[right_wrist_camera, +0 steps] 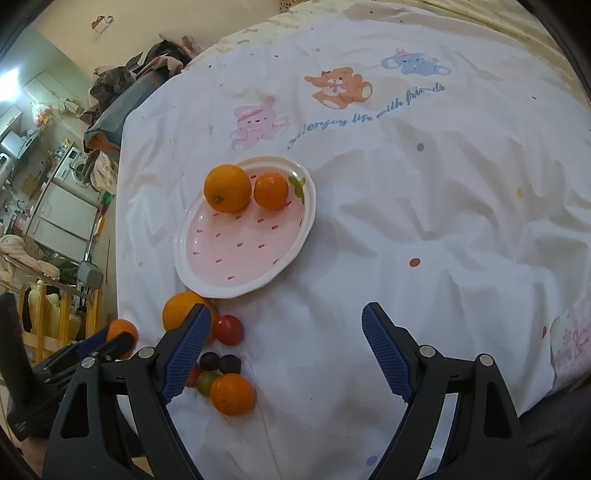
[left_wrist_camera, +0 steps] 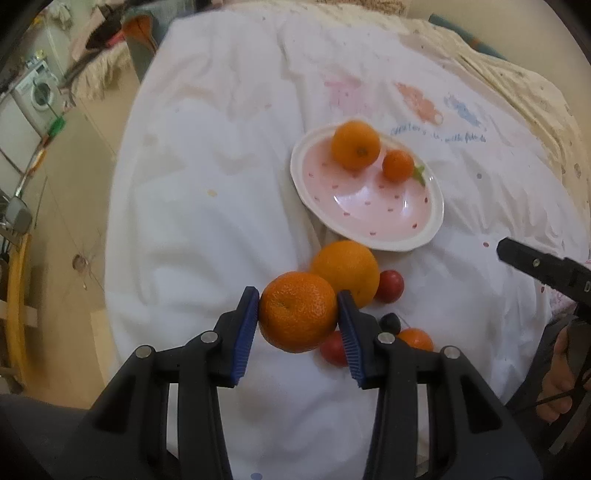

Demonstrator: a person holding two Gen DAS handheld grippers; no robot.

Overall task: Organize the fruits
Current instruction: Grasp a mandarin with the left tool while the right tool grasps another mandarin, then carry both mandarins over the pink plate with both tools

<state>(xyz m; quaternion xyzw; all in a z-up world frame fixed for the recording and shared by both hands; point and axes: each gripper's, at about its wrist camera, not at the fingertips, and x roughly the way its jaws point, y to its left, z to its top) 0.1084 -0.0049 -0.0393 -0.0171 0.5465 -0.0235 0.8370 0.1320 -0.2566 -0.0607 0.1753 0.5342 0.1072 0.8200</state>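
The left claw is clenched on a tangerine, blue pads pressing both its sides. Just beyond it sit an orange and the pink plate on the bed sheet. The right claw gapes released, gripping nothing, the plate ahead of it.

Beige floor, white washing machine at left, clothes heaped on furniture — soft daylight, cream wall
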